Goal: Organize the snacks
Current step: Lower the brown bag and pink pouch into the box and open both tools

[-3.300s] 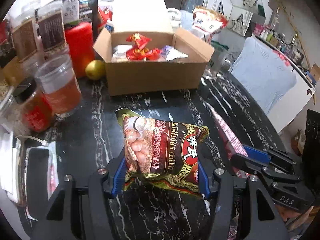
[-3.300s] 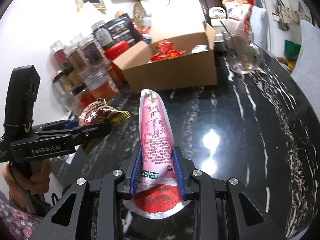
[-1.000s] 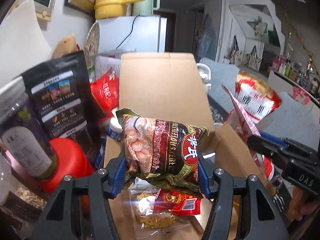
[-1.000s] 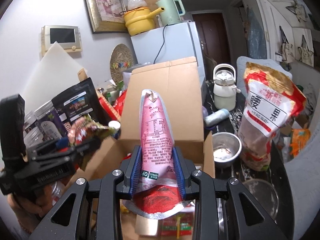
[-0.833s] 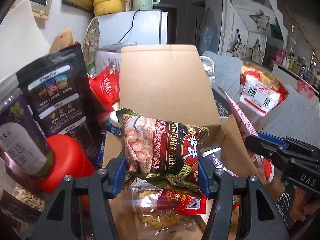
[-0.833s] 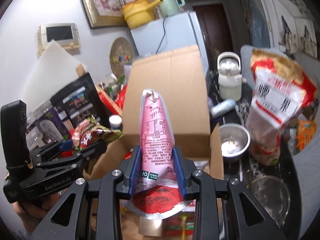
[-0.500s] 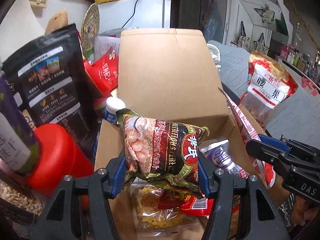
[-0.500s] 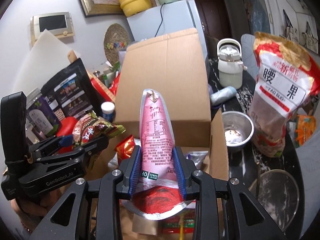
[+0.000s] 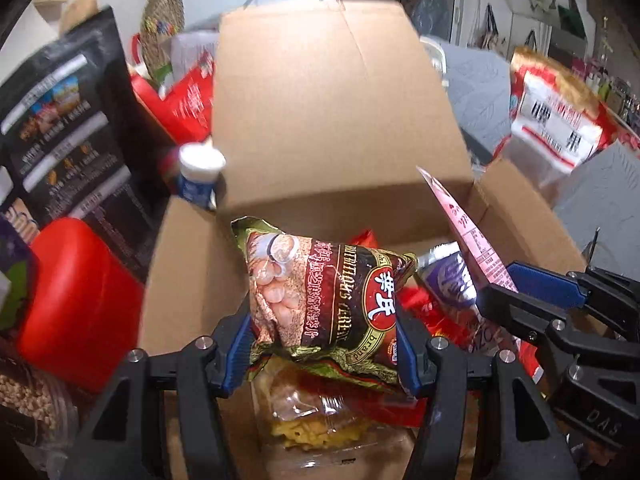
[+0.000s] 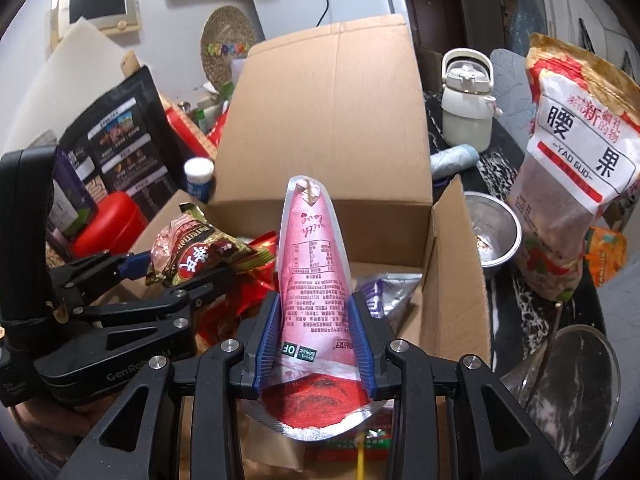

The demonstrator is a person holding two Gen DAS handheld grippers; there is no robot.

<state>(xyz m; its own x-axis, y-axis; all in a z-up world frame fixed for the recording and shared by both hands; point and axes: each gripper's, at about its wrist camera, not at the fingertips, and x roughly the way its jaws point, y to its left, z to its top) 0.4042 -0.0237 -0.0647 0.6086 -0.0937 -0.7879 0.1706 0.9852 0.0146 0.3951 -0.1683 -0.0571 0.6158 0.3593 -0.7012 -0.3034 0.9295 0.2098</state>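
Observation:
My left gripper (image 9: 322, 350) is shut on a brown cereal snack bag (image 9: 320, 300) and holds it over the open cardboard box (image 9: 332, 92). The left gripper also shows in the right wrist view (image 10: 180, 276), still holding that bag (image 10: 192, 256). My right gripper (image 10: 316, 340) is shut on a pink snack pouch (image 10: 314, 264), also held over the box (image 10: 332, 120). The pouch (image 9: 468, 236) and the right gripper (image 9: 516, 284) show at the right of the left wrist view. Several snack packets lie inside the box, among them a clear bag of yellow snacks (image 9: 320, 428).
Left of the box stand a red container (image 9: 80, 300), a black pouch (image 9: 60, 120) and a small white-capped bottle (image 9: 200, 172). Right of it are a large cashew bag (image 10: 576, 168), a steel bowl (image 10: 496, 232), a white kettle (image 10: 468, 100) and a glass bowl (image 10: 568, 392).
Both grippers have carried their snacks from the black table up and forward to over the open box, and have been tilting down toward its inside over the last second.

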